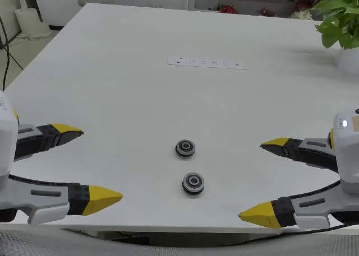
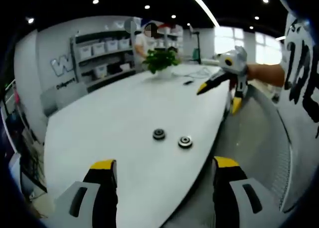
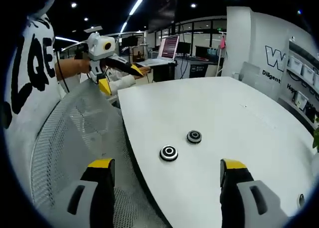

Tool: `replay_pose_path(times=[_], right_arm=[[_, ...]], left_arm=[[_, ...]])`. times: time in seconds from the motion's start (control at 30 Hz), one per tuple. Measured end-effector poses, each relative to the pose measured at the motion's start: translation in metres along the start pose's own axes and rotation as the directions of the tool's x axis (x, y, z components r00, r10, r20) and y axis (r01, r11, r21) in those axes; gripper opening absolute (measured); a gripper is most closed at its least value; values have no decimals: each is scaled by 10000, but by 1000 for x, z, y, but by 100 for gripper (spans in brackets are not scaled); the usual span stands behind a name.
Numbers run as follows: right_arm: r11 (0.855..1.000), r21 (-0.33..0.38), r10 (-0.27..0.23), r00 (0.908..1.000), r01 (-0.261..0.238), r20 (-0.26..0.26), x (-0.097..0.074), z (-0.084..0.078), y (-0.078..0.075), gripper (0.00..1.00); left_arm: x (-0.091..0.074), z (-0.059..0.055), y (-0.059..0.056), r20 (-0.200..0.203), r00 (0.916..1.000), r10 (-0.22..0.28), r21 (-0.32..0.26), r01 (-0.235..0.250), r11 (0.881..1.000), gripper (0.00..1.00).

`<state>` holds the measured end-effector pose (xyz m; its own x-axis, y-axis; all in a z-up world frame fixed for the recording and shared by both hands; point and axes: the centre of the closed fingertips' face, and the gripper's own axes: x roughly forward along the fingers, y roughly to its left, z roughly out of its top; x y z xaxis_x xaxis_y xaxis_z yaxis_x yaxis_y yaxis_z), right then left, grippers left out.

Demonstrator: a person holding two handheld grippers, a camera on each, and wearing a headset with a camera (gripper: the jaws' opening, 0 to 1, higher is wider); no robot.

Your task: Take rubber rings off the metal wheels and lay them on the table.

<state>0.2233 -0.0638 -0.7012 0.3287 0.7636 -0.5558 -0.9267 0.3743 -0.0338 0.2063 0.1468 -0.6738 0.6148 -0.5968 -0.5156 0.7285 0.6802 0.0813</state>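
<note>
Left gripper [image 1: 101,165] and right gripper [image 1: 251,180]: both jaws spread wide, nothing grabbed
Upper metal wheel [image 1: 185,148] and lower metal wheel [image 1: 193,183] sit lower centre of the head view, on the white table [image 1: 140,88] between them.

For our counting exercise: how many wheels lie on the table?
2. The far wheel lies on the table toward its front edge; the near wheel sits close by, nearer that edge.

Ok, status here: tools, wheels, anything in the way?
Left tool, right tool open, empty. Near wheel, far wheel on table, rings on. Nothing blocking.
</note>
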Motion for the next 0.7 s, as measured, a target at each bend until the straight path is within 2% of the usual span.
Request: replay_pose_path(times=[0.7], right_arm=[[10000,23,62,10000,-62,-70,9,1,-13,84]], left_arm=[[8,-1,9,-138,9999,58,-55,-59,10000,79]])
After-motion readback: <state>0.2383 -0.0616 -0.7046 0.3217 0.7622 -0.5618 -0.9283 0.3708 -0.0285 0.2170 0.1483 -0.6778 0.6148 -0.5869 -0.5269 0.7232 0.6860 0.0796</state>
